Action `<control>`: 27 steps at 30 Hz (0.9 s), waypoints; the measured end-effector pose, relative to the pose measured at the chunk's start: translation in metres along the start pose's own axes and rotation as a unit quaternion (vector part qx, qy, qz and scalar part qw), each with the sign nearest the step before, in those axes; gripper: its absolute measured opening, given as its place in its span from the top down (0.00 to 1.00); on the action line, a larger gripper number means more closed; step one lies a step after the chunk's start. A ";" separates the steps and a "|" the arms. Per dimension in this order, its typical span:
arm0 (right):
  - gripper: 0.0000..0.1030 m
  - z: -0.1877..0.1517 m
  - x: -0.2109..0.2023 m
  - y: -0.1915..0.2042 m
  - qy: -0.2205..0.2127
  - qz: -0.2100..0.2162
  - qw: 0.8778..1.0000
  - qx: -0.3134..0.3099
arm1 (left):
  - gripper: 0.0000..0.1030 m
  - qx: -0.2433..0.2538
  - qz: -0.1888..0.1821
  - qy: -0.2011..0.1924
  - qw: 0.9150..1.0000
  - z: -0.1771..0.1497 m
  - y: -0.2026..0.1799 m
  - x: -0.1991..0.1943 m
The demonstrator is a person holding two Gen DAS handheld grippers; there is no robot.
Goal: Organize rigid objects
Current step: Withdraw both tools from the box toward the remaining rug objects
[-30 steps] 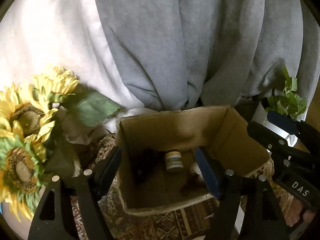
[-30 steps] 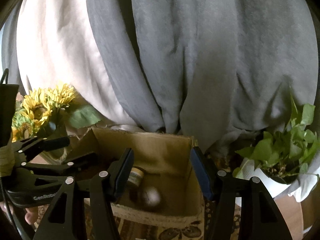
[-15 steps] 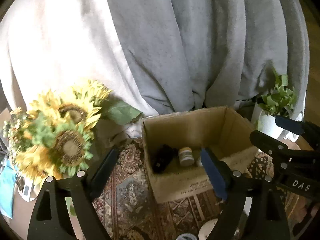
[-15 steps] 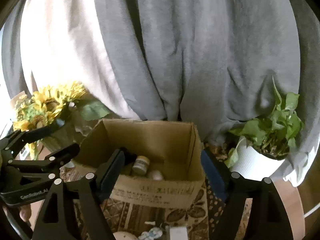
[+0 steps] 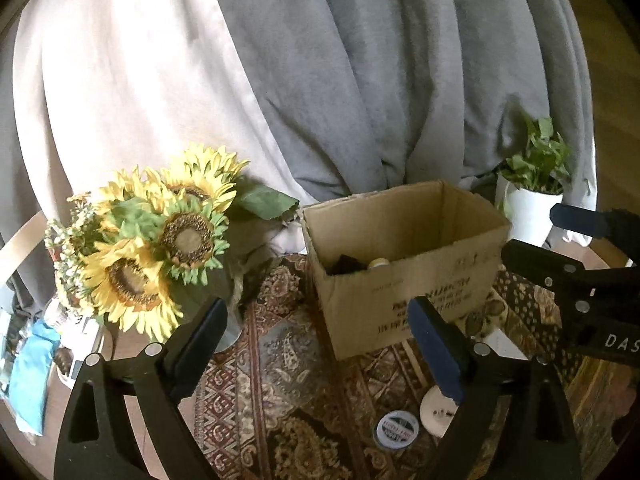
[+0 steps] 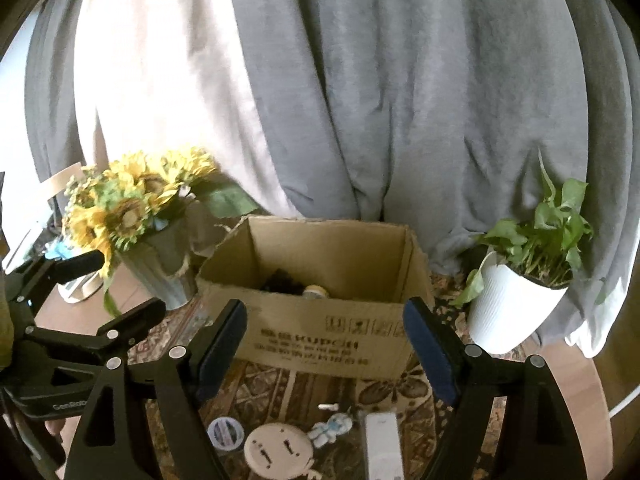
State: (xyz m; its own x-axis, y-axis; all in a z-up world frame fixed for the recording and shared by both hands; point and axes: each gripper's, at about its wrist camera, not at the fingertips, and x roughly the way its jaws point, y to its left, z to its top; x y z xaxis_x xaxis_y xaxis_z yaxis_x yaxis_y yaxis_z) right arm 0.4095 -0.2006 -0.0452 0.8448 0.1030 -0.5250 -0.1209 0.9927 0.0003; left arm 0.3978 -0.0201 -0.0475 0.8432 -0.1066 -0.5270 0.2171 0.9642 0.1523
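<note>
An open cardboard box [image 5: 408, 276] [image 6: 320, 332] stands on a patterned rug; a dark object [image 6: 282, 280] and a small jar [image 6: 316, 291] show inside it. On the rug in front lie a round tin [image 6: 226, 432] [image 5: 396, 434], a white disc [image 6: 278, 450] [image 5: 438, 410], a small white-blue figurine [image 6: 332, 430] and a white bar-shaped object [image 6: 382, 444]. My left gripper [image 5: 320, 344] is open and empty, in front of the box. My right gripper [image 6: 326, 348] is open and empty, above the loose items.
A sunflower bunch in a grey vase [image 5: 160, 240] [image 6: 160, 268] stands left of the box. A potted green plant in a white pot [image 6: 516, 304] [image 5: 532, 212] stands to the right. Grey and white drapery hangs behind. The table edge [image 6: 576, 380] curves at the right.
Both grippers have pulled back and up from over the box. The box looks smaller and farther, and the loose items on the rug have come into view.
</note>
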 end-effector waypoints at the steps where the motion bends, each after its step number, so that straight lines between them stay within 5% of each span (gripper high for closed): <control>1: 0.21 -0.002 -0.002 0.001 0.001 0.003 1.000 0.000 | 0.10 0.004 0.000 0.000 1.000 -0.003 0.000 -0.003; 11: 0.21 -0.034 -0.008 0.013 0.031 0.025 0.999 0.005 | 0.10 0.052 0.011 -0.001 0.999 -0.036 -0.008 -0.024; 27: 0.21 -0.078 0.007 0.023 0.110 0.054 0.992 -0.002 | 0.10 0.096 -0.035 0.052 0.993 -0.077 -0.022 -0.009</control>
State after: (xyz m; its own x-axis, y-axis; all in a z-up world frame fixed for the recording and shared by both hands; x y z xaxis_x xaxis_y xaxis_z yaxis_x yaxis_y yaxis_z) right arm 0.3718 -0.1818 -0.1149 0.6925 0.1929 -0.6952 -0.2075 0.9761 0.0642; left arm 0.3473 -0.0219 -0.1108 0.7697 -0.1365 -0.6236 0.3719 0.8899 0.2642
